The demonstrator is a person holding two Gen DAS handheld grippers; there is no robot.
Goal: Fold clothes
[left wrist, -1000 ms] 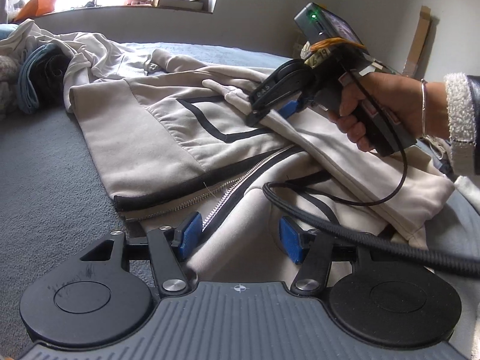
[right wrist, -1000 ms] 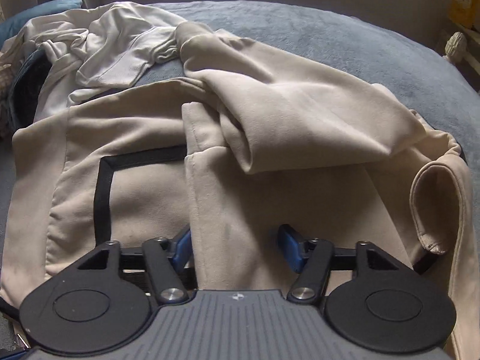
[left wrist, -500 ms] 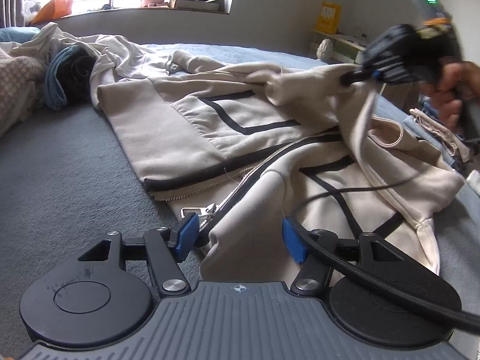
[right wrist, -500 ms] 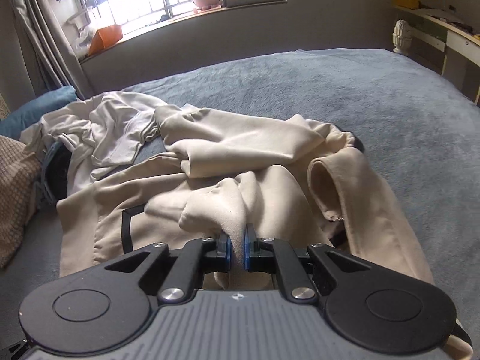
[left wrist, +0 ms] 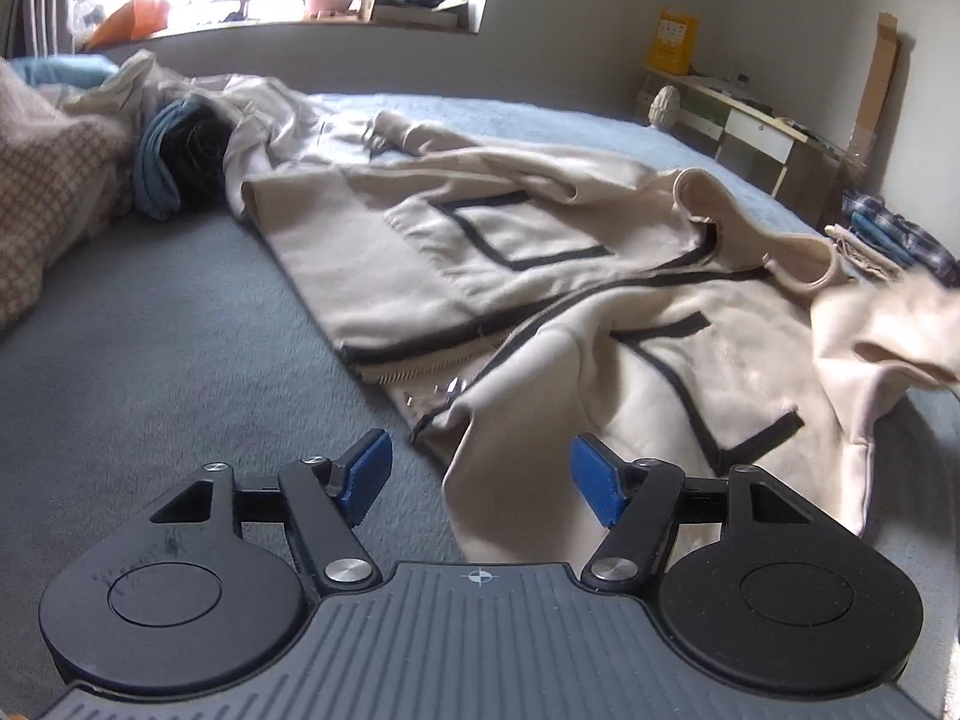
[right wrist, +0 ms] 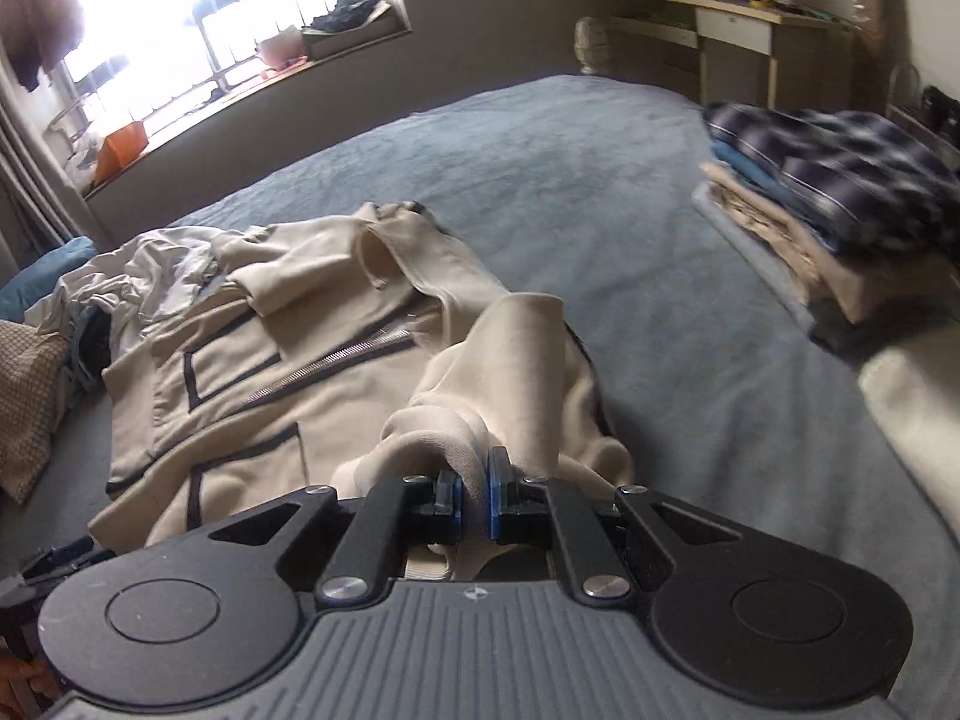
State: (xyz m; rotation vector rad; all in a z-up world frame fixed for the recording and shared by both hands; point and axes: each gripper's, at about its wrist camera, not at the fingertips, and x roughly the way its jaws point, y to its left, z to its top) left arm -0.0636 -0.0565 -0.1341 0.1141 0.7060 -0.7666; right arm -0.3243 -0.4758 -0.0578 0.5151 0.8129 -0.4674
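Right wrist view shows your right gripper (right wrist: 473,501) pinched on a bunched wad of sleeve from the beige zip-front jacket with black trim (right wrist: 252,384), which lies open, front up and rumpled, on the grey-blue bed cover (right wrist: 600,180). Your left gripper (left wrist: 480,477) has its blue fingers spread wide, holding nothing, with the jacket's hem lying between and just beyond them. The pinch takes a thick gather, not a clean edge, so the soft fabric may slide out or drag the whole body askew, since nothing pins the hem. The metal zipper (left wrist: 420,369) is parted near the hem and could let the front panels skew. The stack of folded clothes topped by a plaid shirt (right wrist: 840,204) sits near your right; a wide swing could knock it.
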